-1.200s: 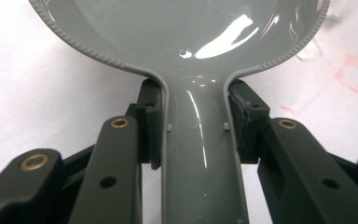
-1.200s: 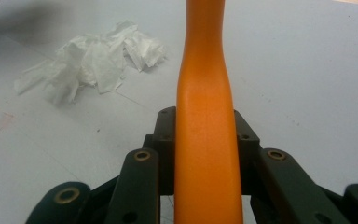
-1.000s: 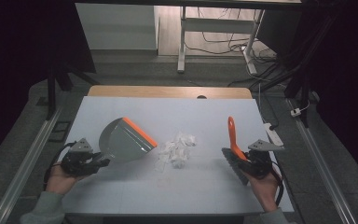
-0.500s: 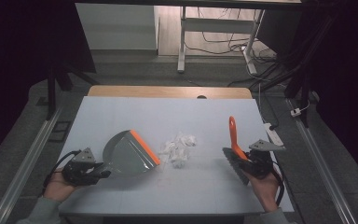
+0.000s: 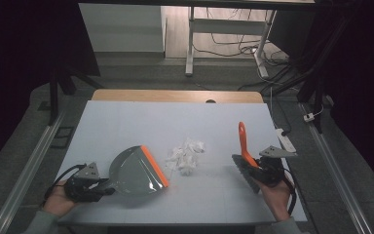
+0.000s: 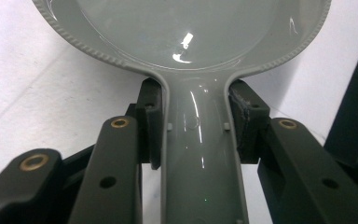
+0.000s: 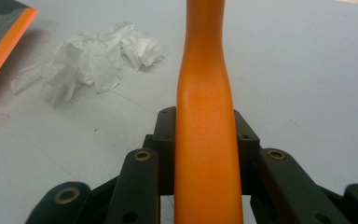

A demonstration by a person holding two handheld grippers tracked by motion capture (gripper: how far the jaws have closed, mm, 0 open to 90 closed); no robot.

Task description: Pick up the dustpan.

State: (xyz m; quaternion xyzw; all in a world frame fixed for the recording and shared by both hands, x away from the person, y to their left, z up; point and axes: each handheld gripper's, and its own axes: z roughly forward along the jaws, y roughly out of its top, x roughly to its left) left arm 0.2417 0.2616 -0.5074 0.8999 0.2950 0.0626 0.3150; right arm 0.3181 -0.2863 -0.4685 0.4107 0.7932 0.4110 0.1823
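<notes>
The glossy grey plastic dustpan (image 5: 134,171) has an orange front lip. The brush's curved plastic handle (image 5: 243,143) is orange. The crumpled paper scraps (image 5: 185,156) are white, on a pale blue-grey surface (image 5: 126,122).

dustpan pan (image 6: 186,32): in my left gripper view the top edge cuts it off, so I see just the rear curve and the handle, not its orange lip.
dustpan handle end: it runs off the bottom edge of my left gripper view.
brush handle (image 7: 205,116): in my right gripper view it leaves the frame at top and bottom, so I can't see its tip or the bristles.
brush bristles (image 5: 246,173): in the high view they are dark, small and partly behind the right gripper (image 5: 269,168); I can't make out whether they touch the table (image 5: 126,122).
paper scraps (image 5: 185,155): too small in the high view for me to count.
left gripper (image 5: 85,184): its pads are too small to read in the high view.
</notes>
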